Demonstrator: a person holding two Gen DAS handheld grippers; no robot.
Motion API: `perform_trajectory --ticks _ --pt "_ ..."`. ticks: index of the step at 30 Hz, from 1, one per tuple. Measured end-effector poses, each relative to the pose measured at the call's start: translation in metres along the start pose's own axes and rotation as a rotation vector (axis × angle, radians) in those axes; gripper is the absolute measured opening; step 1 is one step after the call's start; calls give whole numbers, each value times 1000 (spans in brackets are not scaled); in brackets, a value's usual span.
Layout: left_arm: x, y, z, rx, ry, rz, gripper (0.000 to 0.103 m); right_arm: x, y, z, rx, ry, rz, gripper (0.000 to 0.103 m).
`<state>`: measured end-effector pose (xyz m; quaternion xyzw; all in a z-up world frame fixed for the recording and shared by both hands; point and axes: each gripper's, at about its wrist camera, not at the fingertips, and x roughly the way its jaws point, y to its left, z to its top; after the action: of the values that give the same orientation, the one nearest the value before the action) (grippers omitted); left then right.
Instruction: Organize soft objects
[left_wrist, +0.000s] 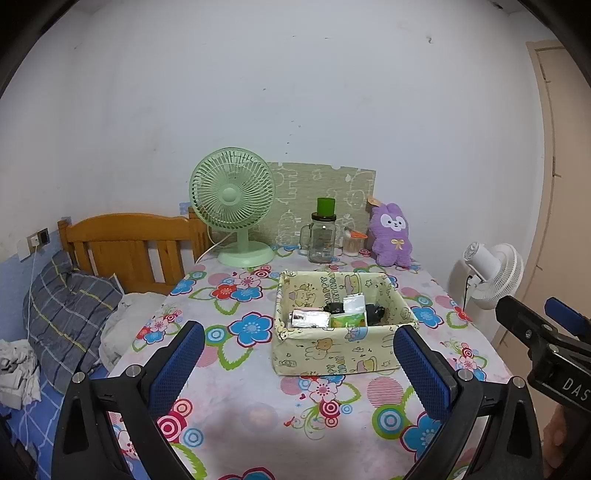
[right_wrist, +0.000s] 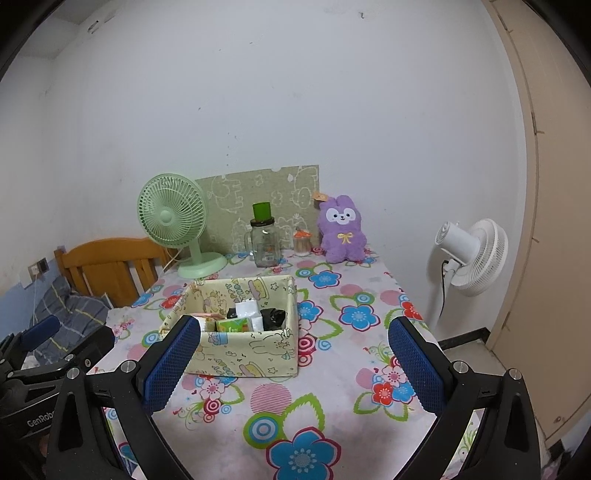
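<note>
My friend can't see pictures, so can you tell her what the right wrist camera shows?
An open right gripper hovers over a flowery tablecloth, facing a yellow fabric box of small items. At the back stand a purple plush bunny, a glass jar and a green fan.

The table (left_wrist: 258, 402) has a cloth with big bright flowers. A yellow box (left_wrist: 343, 349) sits in the middle of it. Behind the box, to the left, stands a green fan (left_wrist: 236, 210). Right behind the box is a glass jar (left_wrist: 322, 238) with a green lid. Just right of the jar is a small pot (left_wrist: 352, 243). Far back, to the box's right, sits a purple bunny (left_wrist: 392, 236).
</note>
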<state>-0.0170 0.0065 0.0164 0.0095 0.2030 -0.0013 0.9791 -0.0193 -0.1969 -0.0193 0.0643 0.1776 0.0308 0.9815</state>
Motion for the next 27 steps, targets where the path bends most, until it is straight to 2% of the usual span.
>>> perform_trajectory --ticks 27 --pt "4 -3 2 1 6 6 103 4 3 1 6 10 19 103"
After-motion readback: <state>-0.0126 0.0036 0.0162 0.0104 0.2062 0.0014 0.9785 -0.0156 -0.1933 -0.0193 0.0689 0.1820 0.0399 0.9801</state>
